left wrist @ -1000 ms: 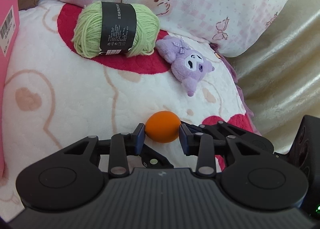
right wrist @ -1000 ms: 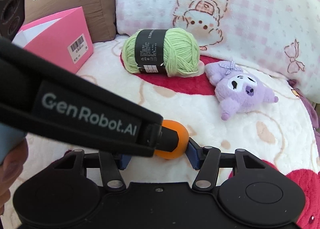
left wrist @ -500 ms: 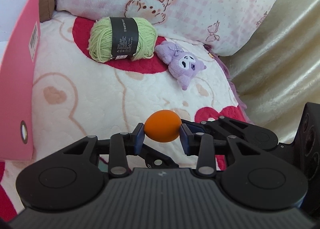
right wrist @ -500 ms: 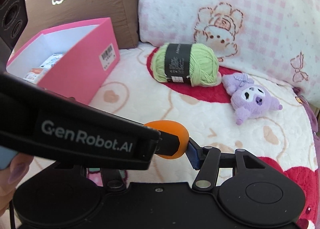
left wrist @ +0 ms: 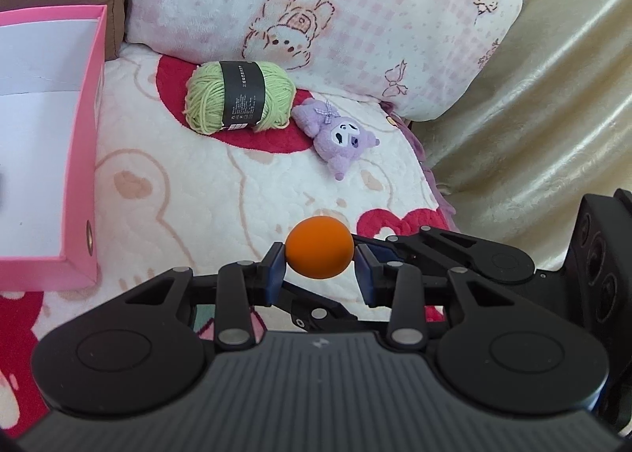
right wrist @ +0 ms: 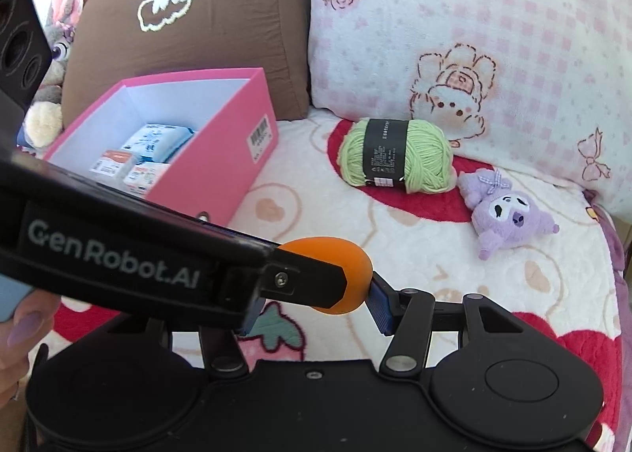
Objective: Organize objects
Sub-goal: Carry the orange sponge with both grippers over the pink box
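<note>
One orange ball (left wrist: 319,246) sits pinched in the left claw (left wrist: 320,266), above the blanket (left wrist: 166,215). The right claw (right wrist: 316,310) brackets it; contact unclear. At 11 o'clock: one yarn skein (left wrist: 240,96), one purple plush (left wrist: 341,138), one pink box (left wrist: 89,144).

Landmark: open pink cardboard box (right wrist: 221,144)
Inside the box: small packets (right wrist: 134,160) cover the near floor; far end bare
Right of the box: bare fleece blanket (left wrist: 166,191)
Farther right: green yarn ball (left wrist: 240,96) and purple plush toy (left wrist: 339,136) just beside each other
Behind the box: brown cushion (right wrist: 197,29) blocks
</note>
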`<state>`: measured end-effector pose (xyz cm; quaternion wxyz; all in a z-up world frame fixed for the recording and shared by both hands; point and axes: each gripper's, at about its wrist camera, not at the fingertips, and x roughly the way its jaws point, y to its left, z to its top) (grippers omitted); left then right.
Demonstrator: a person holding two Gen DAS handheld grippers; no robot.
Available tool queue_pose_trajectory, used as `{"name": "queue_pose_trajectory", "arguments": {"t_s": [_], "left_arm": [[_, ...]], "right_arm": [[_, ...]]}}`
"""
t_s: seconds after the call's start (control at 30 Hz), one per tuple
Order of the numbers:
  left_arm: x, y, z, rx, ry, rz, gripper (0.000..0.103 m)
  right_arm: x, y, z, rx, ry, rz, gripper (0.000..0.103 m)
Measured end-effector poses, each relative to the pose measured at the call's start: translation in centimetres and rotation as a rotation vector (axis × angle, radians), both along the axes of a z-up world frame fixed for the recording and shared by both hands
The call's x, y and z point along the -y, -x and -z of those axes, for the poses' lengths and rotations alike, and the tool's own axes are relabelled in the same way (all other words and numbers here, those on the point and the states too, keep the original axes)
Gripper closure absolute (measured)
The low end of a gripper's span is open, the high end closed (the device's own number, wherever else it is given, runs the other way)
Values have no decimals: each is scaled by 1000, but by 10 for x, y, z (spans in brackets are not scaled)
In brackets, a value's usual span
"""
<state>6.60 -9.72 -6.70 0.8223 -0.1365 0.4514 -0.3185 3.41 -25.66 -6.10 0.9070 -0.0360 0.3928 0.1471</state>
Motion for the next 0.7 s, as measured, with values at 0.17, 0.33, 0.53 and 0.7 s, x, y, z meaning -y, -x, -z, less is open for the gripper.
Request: {"name": "queue_pose_trajectory", "arguments": {"t_s": [0.17, 0.33, 0.53, 0.7], "left_arm": [[-7, 13, -16, 17, -20, 1, 68], [-15, 25, -31, 21, -33, -6, 68], [-26, 33, -51, 1, -83, 9, 68], [-41, 35, -68, -9, -117, 18, 68]], "right_arm": [[-7, 10, -12, 12, -5, -21, 43], [-14, 21, -25, 25, -20, -38, 43], [-20, 33, -37, 25, -68, -71, 43], [-30, 43, -50, 63, -98, -115, 43]]}}
